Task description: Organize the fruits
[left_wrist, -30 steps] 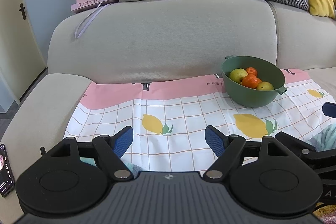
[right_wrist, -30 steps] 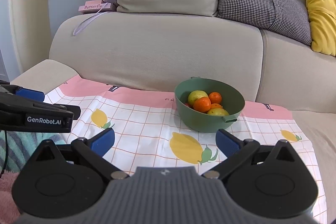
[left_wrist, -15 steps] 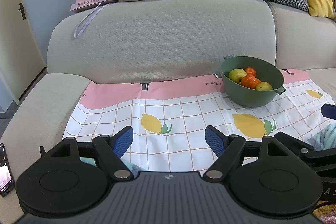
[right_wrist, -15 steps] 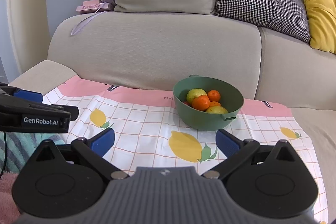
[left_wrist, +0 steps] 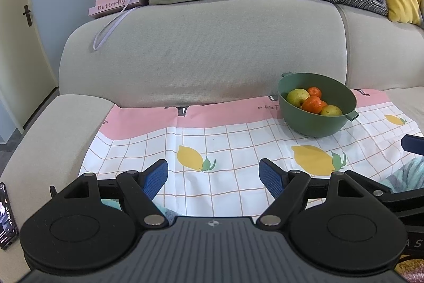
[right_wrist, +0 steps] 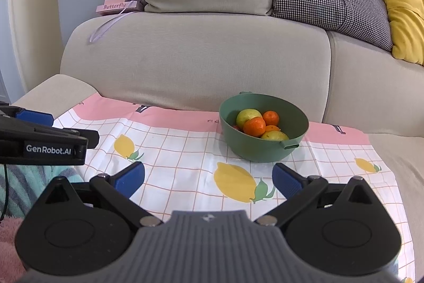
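One green bowl (right_wrist: pixel 263 139) sits on the lemon-print cloth (right_wrist: pixel 185 158) near the sofa back, holding a yellow-green fruit (right_wrist: pixel 247 117), several oranges (right_wrist: pixel 254 126) and a yellow fruit (right_wrist: pixel 274 135) — all piled together. Left of it, the left gripper (left_wrist: pixel 213 178) hovers low over the cloth, jaws spread and empty. The right gripper (right_wrist: pixel 208 177) hangs just before the bowl, jaws likewise wide apart and empty.

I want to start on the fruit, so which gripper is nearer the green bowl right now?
Right. The right gripper sits just short of the green bowl, almost straight behind it. The left gripper is farther back, with the bowl off to its right. Both have open, empty jaws.
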{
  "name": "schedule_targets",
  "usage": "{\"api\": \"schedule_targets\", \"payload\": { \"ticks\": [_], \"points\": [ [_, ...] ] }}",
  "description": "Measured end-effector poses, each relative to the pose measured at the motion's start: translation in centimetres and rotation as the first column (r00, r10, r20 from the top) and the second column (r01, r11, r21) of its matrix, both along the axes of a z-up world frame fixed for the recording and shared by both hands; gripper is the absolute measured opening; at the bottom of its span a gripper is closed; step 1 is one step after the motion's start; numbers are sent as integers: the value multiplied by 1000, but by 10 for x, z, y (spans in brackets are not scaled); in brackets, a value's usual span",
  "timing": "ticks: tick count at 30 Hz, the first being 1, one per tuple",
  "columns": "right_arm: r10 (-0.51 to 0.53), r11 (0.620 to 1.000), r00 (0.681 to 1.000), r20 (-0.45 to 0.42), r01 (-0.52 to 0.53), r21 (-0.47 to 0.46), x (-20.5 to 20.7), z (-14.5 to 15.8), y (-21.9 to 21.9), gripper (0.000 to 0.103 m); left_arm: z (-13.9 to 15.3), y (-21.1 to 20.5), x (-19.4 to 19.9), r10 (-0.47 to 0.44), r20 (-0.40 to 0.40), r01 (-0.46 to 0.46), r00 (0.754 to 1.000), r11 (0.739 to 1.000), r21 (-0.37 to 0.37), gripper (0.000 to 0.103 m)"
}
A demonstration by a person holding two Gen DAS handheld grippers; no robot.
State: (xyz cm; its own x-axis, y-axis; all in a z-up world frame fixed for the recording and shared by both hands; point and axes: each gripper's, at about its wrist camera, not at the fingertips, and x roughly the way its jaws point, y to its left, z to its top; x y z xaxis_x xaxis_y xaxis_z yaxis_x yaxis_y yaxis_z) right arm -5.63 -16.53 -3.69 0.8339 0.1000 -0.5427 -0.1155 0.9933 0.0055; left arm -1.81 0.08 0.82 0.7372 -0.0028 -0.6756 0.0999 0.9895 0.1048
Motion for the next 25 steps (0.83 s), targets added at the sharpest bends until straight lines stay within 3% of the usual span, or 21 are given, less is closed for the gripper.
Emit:
{"api": "schedule_targets", "payload": {
  "ticks": [25],
  "points": [
    [2, 1000, 1000, -3, -2, -4, 1, -1, 0, 99, 6, 3, -3, 14, 23, -13, 1000, 1000, -19, 91]
  ]
}}
